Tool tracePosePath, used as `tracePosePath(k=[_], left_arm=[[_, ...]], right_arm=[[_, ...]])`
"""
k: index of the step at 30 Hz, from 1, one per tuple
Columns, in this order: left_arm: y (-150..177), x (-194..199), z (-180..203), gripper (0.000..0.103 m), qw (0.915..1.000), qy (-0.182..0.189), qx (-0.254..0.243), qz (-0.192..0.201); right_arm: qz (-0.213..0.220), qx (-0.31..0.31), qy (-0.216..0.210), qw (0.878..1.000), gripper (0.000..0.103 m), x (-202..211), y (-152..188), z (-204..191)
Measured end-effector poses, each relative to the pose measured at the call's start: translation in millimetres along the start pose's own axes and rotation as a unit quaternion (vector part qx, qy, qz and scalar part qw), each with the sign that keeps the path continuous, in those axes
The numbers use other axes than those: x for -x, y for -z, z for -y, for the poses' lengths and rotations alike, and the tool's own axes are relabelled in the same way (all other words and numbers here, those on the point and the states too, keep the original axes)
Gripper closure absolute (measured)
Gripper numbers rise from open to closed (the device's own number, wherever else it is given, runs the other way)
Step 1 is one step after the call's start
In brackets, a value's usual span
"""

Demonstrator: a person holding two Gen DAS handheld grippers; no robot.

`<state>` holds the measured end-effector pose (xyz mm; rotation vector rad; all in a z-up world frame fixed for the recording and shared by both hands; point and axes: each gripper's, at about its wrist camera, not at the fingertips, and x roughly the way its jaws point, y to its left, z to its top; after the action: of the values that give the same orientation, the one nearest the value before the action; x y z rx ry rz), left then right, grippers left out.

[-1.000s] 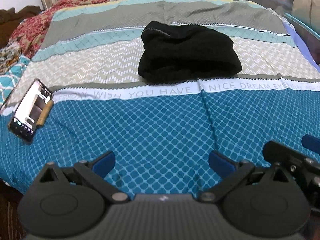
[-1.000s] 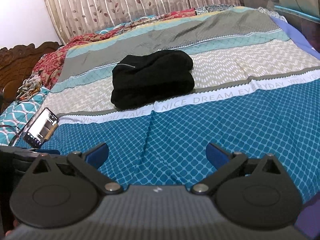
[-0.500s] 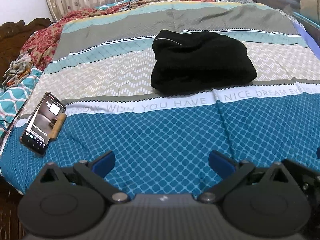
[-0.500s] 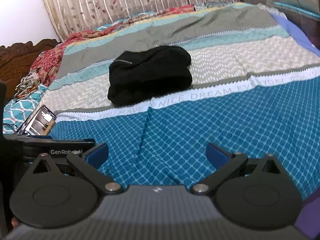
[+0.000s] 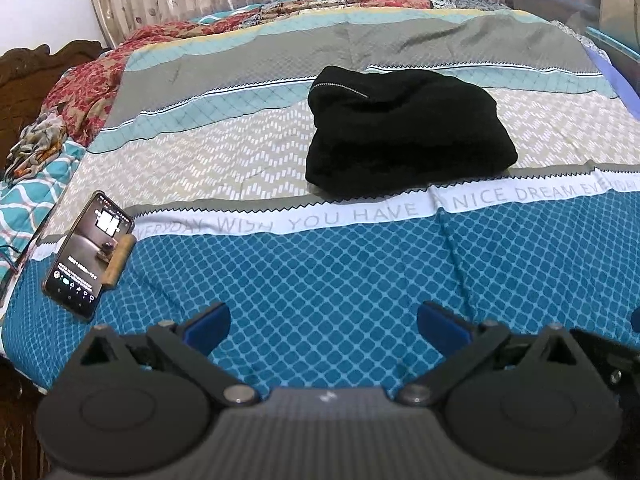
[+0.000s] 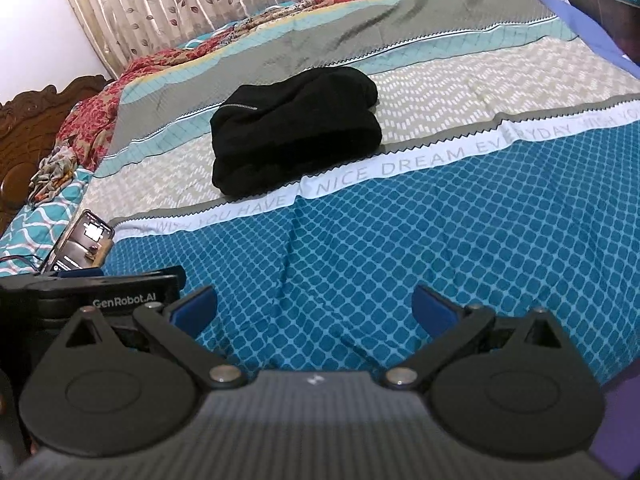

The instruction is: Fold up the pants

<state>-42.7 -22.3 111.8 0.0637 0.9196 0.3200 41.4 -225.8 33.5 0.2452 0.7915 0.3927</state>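
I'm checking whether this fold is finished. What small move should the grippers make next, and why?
Probably none beyond keeping both clear. The black pants already lie as a compact folded bundle on the bedspread, apart from both grippers. The left gripper and right gripper are open and empty, well short of the bundle.

Both the left gripper (image 5: 324,326) and right gripper (image 6: 314,306) are showing matte black linkages, silver pivot screws, blue fingertip pads (image 6: 196,304) and ribbed grey housings.

Both grippers farther from pants (image 5: 404,136)
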Motion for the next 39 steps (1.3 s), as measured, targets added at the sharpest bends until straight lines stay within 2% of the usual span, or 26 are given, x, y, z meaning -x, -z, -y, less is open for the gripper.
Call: tracePosePath(k=[18, 26, 31, 39], left_arm=[[0, -4, -3, 0.000, 1.0000, -0.009, -0.004, 0.002], [-1, -5, -3, 0.000, 1.0000, 0.002, -0.005, 0.003], [0, -10, 0, 0.000, 0.9997, 0.010, -0.011, -0.019], [1, -13, -2, 0.000, 0.9996, 0.004, -0.003, -0.027]], right_arm=[[-0.014, 0.020, -0.002, 1.000, 0.000, -8, -1, -3], [-0.014, 0.021, 0.000, 1.000, 0.000, -9, -3, -2], [-0.014, 0.020, 0.000, 1.000, 0.000, -8, -4, -2], [-0.015, 0.020, 0.000, 1.000, 0.000, -8, -3, -1]])
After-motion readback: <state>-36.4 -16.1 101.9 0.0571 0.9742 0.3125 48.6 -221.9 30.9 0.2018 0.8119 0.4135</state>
